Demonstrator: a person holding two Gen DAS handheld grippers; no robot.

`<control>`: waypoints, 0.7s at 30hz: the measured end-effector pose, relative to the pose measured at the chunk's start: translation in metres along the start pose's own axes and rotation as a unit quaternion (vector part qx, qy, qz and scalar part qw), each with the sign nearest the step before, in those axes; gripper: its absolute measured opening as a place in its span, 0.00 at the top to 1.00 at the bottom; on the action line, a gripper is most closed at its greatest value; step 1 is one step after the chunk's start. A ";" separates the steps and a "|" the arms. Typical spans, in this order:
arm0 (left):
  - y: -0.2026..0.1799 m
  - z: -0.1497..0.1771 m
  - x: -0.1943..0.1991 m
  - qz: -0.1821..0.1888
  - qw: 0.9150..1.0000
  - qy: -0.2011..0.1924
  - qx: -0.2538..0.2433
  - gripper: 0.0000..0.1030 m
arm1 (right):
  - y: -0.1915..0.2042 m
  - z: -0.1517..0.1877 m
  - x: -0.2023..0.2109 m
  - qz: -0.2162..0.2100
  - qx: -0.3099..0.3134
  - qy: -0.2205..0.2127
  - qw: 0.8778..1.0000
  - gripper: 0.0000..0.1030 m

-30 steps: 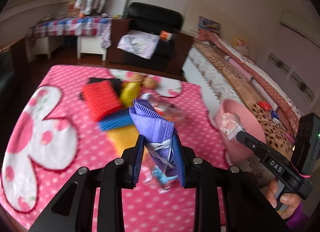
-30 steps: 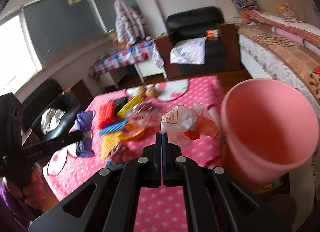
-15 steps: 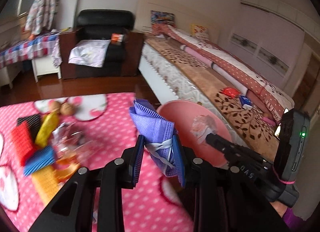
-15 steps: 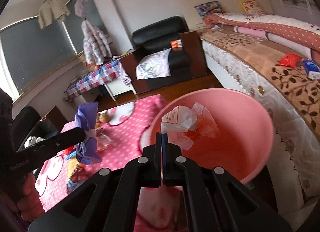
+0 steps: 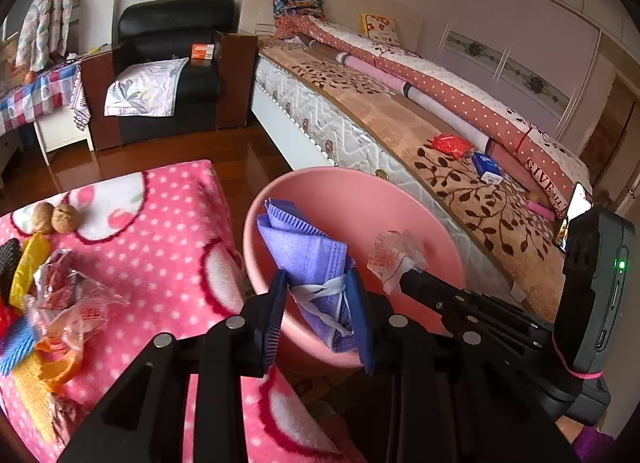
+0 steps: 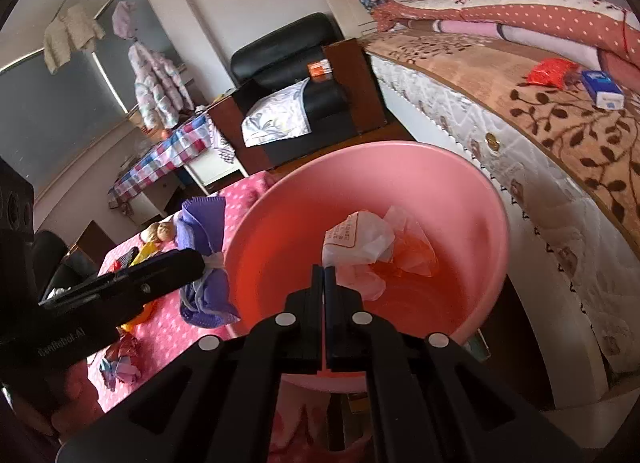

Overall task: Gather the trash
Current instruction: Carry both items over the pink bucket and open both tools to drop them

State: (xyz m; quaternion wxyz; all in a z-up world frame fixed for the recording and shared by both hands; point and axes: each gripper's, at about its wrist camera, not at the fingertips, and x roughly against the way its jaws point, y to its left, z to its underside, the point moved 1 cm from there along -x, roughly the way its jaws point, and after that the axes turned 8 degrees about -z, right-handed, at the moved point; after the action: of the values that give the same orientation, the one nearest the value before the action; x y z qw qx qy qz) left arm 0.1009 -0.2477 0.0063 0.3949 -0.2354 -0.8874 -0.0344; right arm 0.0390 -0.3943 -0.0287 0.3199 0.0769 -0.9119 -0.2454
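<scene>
A pink plastic basin (image 5: 360, 176) (image 6: 360, 148) stands on the floor between the table and the bed. My left gripper (image 5: 316, 283) hangs over its near left rim, and a folded purple face mask (image 5: 304, 247) (image 6: 202, 223) with white straps stands between its blue pads. Its jaws are opening, but the mask still touches both pads. My right gripper (image 6: 323, 269) (image 5: 404, 277) is shut on a crumpled white and orange plastic bag (image 6: 360, 239) (image 5: 394, 251) held above the inside of the basin. The basin's bottom looks bare.
A pink dotted tablecloth (image 5: 168, 231) carries more litter at the left: crumpled clear wrappers (image 5: 68, 295), two walnuts (image 5: 54, 217) and coloured sponges. The bed (image 5: 440, 143) runs close along the basin's right side. A black armchair (image 5: 172, 63) stands beyond the wooden floor.
Both grippers have swung right, from over the table to over the pink basin, each carrying its load. The left pads now stand slightly wider around the mask, which leans more.
</scene>
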 end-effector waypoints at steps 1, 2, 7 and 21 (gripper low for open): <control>-0.001 0.000 -0.003 0.000 1.000 0.001 -0.001 0.69 | -0.003 0.000 -0.001 0.002 -0.005 0.002 1.000 0.99; -0.001 0.000 -0.004 0.001 1.000 0.002 0.000 0.69 | -0.005 -0.001 -0.002 0.003 -0.009 0.004 1.000 0.99; 0.000 0.000 -0.004 0.009 1.000 0.002 0.005 0.58 | -0.015 -0.001 -0.006 0.000 -0.035 0.016 0.999 0.86; 0.024 0.008 0.033 -0.012 0.999 -0.021 0.032 0.58 | 0.014 0.003 0.008 0.008 0.009 0.005 1.000 0.67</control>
State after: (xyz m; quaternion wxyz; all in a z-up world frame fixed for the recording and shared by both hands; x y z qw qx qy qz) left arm 0.0871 -0.2118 0.0210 0.3833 -0.2123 -0.8989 -0.0057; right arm 0.0311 -0.3838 -0.0194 0.3257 0.0735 -0.9131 -0.2341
